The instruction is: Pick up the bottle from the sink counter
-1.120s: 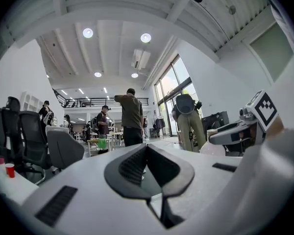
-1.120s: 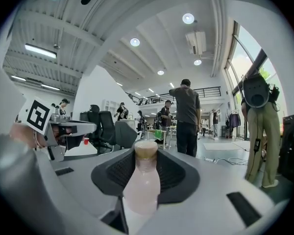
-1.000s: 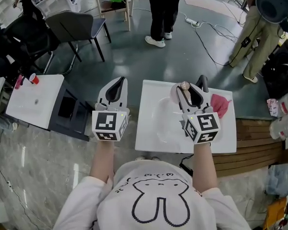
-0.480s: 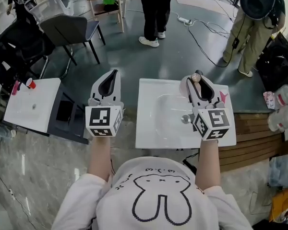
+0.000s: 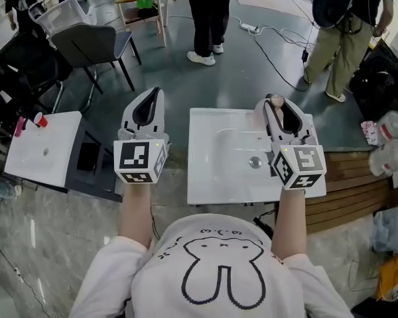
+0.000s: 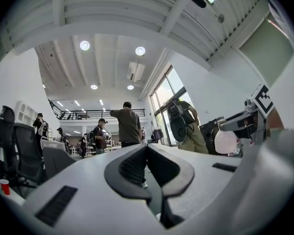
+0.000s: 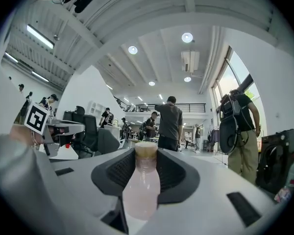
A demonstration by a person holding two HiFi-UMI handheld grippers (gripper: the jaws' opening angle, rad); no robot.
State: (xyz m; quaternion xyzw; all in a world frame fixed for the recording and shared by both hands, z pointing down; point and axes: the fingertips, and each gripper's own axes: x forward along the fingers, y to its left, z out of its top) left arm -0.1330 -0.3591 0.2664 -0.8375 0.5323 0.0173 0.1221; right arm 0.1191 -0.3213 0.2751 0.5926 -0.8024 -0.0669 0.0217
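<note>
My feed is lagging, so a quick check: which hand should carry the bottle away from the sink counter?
Right. The right tongs are closed on the bottle, over the sink counter. The left tongs are shut and empty, off the counter's left side.

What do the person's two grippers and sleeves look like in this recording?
The left gripper and right gripper match: pale grey shells tapering to two jaws lined with black ribbed pads. Each carries a white cube with black square markers at the hand end. No cables show. The person wears a white short-sleeved T-shirt with a black rabbit outline.
</note>
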